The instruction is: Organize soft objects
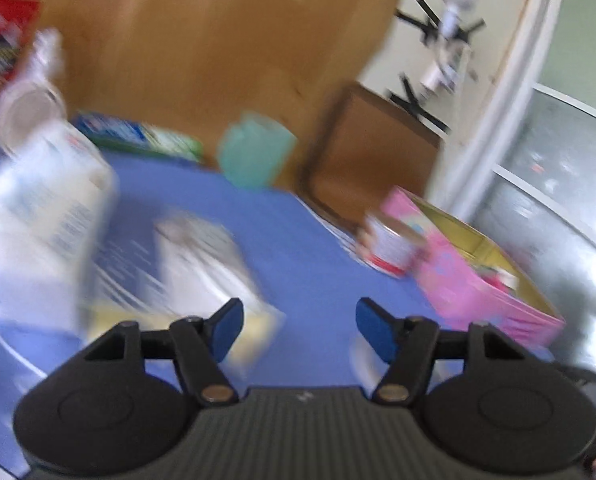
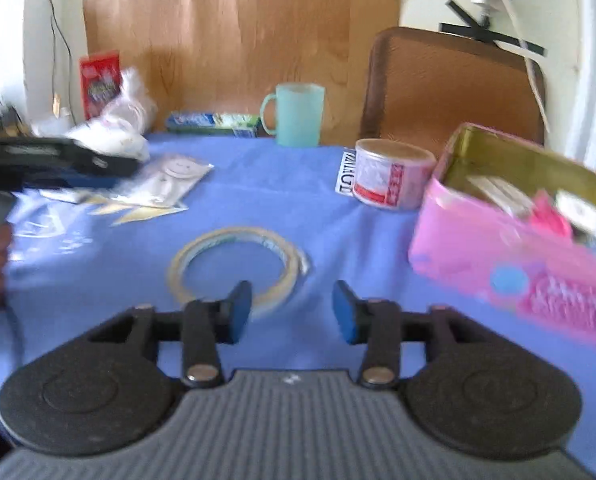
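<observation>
Both pictures smeared by motion, detail limited. Landmark: the pink tin box [image 2: 510,256], lid off, gold-lined, at the right edge of the blue cloth [image 2: 306,200].

Right gripper [image 2: 292,312]: jaws parted roughly halfway, nothing between the pads, only cloth showing in the gap. Left gripper [image 1: 298,330]: likewise about half open and empty, blue pads clear of everything.

Soft things: flat clear packets [image 2: 170,178] well to the left of the box, across the cloth, overlapping one another, one with a smiley face printed on it. Crumpled white plastic bag [image 2: 118,128] farther left again, at the back. Already inside the box: some pale and pink items, too blurred to name.

Between packets and box, nearer the camera: ring of tape [image 2: 238,268], flat on the cloth. Just left of the box, close beside it: small round tin [image 2: 394,178]. Behind that, teal mug [image 2: 294,114].

Likely handling of the packets: very light, floppy, slick film, prone to sliding under a pad and sagging once lifted. Best taken at a free edge or corner, pinched firmly, one at a time, not pressed from above. Bag: soft, bulky, grippable at any bunched fold.
</observation>
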`<action>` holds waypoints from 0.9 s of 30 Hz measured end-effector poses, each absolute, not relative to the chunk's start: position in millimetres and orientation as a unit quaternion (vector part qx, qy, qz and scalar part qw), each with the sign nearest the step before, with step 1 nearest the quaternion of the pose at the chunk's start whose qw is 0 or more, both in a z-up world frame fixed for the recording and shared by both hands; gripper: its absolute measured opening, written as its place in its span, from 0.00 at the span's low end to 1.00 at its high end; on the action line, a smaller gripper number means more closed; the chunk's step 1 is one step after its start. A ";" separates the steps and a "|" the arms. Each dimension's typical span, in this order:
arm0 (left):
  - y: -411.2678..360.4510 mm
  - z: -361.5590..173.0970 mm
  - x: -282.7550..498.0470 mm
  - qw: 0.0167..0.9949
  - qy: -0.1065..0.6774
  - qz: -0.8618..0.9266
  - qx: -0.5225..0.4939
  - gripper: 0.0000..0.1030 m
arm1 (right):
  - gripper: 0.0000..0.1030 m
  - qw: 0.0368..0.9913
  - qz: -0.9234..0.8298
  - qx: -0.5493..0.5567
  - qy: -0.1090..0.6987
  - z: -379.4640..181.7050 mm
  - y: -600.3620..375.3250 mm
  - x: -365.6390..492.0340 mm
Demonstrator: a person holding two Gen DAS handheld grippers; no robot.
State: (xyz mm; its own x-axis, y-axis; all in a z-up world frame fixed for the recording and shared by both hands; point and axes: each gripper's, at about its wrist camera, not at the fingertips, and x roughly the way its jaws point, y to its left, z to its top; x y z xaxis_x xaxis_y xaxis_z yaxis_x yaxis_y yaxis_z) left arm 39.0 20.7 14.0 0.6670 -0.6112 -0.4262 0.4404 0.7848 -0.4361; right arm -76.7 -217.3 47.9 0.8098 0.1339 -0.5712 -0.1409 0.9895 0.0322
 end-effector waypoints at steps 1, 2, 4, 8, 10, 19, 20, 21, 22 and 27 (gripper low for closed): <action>12.3 15.1 36.0 0.894 0.292 -0.305 -0.152 0.61 | 0.48 0.950 0.082 -0.001 0.300 45.4 -215.6 -83.7; -0.4 17.6 32.6 0.890 0.297 -0.314 -0.142 0.61 | 0.51 0.950 0.091 -0.005 0.300 41.7 -211.9 -86.0; -24.6 21.3 31.0 0.895 0.310 -0.303 -0.107 0.61 | 0.56 0.948 0.097 -0.034 0.301 35.2 -199.6 -82.8; -57.8 13.8 45.2 0.891 0.363 -0.263 -0.063 0.60 | 0.64 0.946 0.109 -0.036 0.303 34.7 -195.0 -62.6; -65.6 11.1 42.3 0.898 0.352 -0.260 -0.053 0.45 | 0.64 0.942 0.117 -0.018 0.313 31.6 -198.1 -46.2; -92.6 55.6 31.5 0.897 0.316 -0.304 -0.058 0.34 | 0.62 0.974 0.078 -0.034 0.208 51.8 -207.6 -75.8; -102.0 64.4 31.4 0.898 0.303 -0.315 -0.051 0.34 | 0.62 0.978 0.063 -0.038 0.195 56.8 -213.0 -78.9; -114.3 73.4 31.2 0.899 0.289 -0.328 -0.043 0.34 | 0.61 0.981 0.044 -0.042 0.183 62.2 -220.1 -81.2; -127.0 81.1 31.6 0.898 0.276 -0.340 -0.033 0.34 | 0.61 0.983 0.028 -0.043 0.174 66.2 -228.2 -83.4; -197.6 106.7 42.4 0.885 0.245 -0.397 0.001 0.34 | 0.61 0.987 -0.046 -0.015 0.152 81.7 -282.4 -83.1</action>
